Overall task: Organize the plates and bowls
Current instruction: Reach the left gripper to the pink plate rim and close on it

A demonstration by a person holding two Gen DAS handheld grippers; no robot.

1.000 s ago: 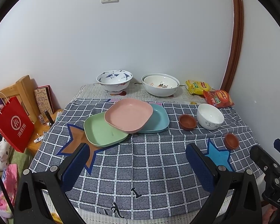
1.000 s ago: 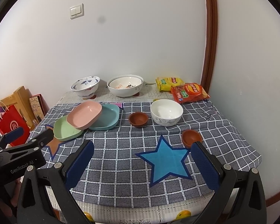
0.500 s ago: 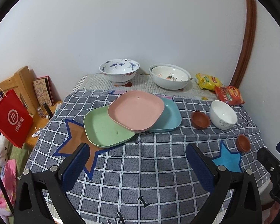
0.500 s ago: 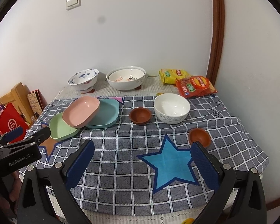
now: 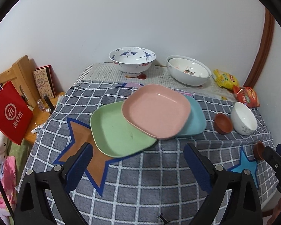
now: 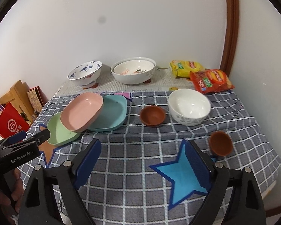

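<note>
A pink plate (image 5: 156,110) lies tilted across a green plate (image 5: 114,131) and a teal plate (image 5: 194,120) on the checked cloth. They also show in the right wrist view: pink plate (image 6: 82,112), green plate (image 6: 59,131), teal plate (image 6: 110,113). A white bowl (image 6: 189,106) and two small brown bowls (image 6: 152,115) (image 6: 220,143) stand to the right. My left gripper (image 5: 138,164) is open and empty, just short of the green plate. My right gripper (image 6: 143,160) is open and empty above the blue star (image 6: 179,170).
A blue-patterned bowl (image 5: 132,61) and nested large white bowls (image 5: 189,73) stand at the back by the wall. Snack packets (image 6: 198,75) lie at the back right. A red bag (image 5: 9,112) and a wooden shelf (image 5: 20,71) are left of the table.
Both grippers have moved forward over the table toward the dishes. The plates and bowls appear larger and nearer. Nothing on the table has moved.
</note>
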